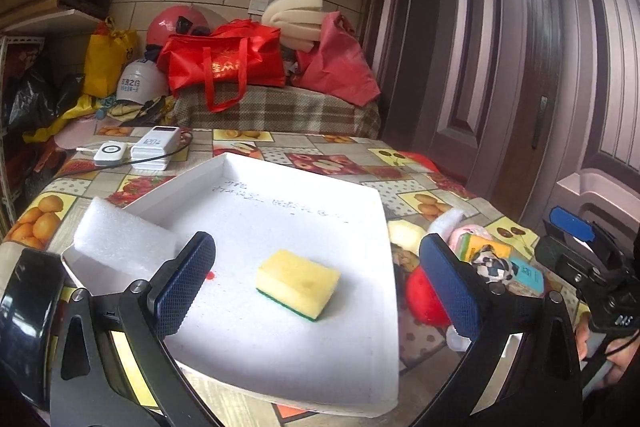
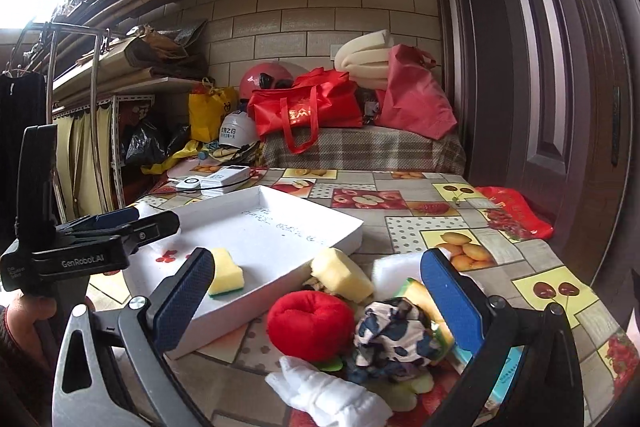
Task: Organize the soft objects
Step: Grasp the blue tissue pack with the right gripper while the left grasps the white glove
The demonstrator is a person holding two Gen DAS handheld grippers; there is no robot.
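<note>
Both tongs, the left gripper (image 1: 316, 283) and the right gripper (image 2: 320, 299), hold their blue fingers wide apart with nothing between them, one above the yellow sponge (image 1: 298, 283) in the white tray (image 1: 360, 367), the other above the red plush toy (image 2: 310, 323) and spotted cloth (image 2: 394, 335) just beside it.

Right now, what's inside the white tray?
Inside the shallow white cardboard tray: one yellow sponge with a green scouring base, faint handwriting, a red stain by the left tongs. A white foam block and both tongs cover the near corners.
</note>
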